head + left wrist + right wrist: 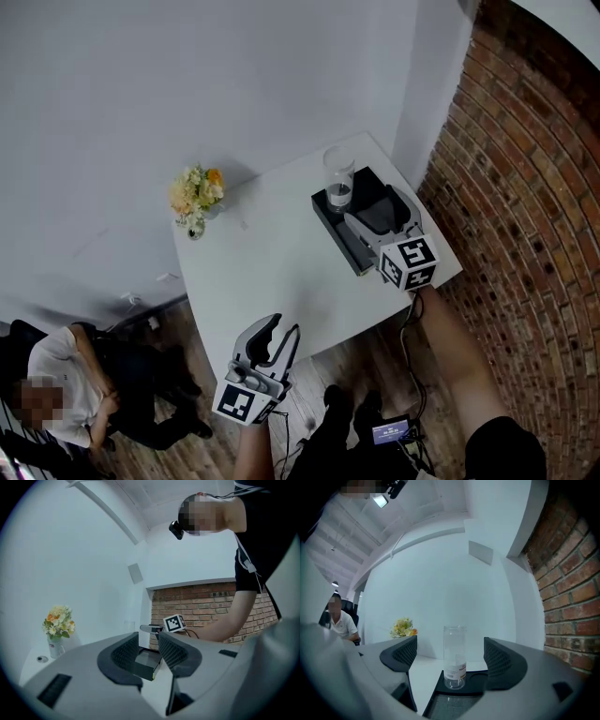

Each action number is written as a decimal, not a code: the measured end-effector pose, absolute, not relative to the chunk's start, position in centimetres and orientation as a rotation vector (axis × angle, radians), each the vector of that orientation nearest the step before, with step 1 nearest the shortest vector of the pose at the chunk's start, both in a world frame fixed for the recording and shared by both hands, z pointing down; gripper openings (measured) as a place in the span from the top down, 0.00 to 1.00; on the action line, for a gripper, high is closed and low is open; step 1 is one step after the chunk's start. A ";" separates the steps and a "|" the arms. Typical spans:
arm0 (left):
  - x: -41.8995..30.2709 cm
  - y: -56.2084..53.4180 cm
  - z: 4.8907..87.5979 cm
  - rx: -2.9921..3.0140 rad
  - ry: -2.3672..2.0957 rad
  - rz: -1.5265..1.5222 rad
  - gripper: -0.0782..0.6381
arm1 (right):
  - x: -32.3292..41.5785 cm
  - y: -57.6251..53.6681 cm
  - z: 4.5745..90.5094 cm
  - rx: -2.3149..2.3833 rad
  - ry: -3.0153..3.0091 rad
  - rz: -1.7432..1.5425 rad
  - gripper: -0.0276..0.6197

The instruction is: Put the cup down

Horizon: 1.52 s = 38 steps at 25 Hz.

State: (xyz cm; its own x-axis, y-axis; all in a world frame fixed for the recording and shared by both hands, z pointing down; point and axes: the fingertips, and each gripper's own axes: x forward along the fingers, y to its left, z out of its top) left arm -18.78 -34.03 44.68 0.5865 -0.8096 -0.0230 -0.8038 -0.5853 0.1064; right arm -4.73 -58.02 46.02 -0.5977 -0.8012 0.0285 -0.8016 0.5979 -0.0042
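White table: rectangular, bare matte top, set in corner between white wall and brick wall, over wood floor.
Far left corner: small vase of flowers, upright; small dark round item just beside it, too small to identify.
Right side: black tray-like base, flat on top; clear cup upright on its far end.

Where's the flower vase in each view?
Head view: flower vase left of centre, on the white table's left corner.
Left gripper view: far left, well left of the jaws.
Right gripper view: left of centre, just above the left jaw.
Shared landmark: black tray, in all three.
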 end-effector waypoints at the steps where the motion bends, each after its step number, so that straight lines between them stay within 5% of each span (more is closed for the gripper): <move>1: -18.7 -34.0 44.8 2.718 -1.394 -0.090 0.72 | -4.5 -57.2 45.6 1.388 -2.795 0.022 0.25; 9: -17.9 -32.6 43.5 2.720 -1.415 -0.067 0.72 | -2.5 -49.7 42.3 1.273 -2.846 0.018 0.28; 19: -16.8 -29.5 42.3 2.737 -1.392 -0.039 0.72 | 1.7 -39.4 39.3 1.277 -2.874 -0.059 0.64; 38: -10.1 -26.3 39.2 2.875 -1.159 -0.077 0.72 | 5.3 -31.4 37.4 1.273 -2.885 -0.093 0.93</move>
State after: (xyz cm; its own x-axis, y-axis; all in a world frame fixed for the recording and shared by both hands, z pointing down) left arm -10.11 -26.32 39.20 0.7197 -0.6936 -0.0309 -0.6916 -0.7201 0.0562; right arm 5.26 -31.35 37.37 -0.6741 -0.7378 -0.0358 -0.7386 0.6724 0.0489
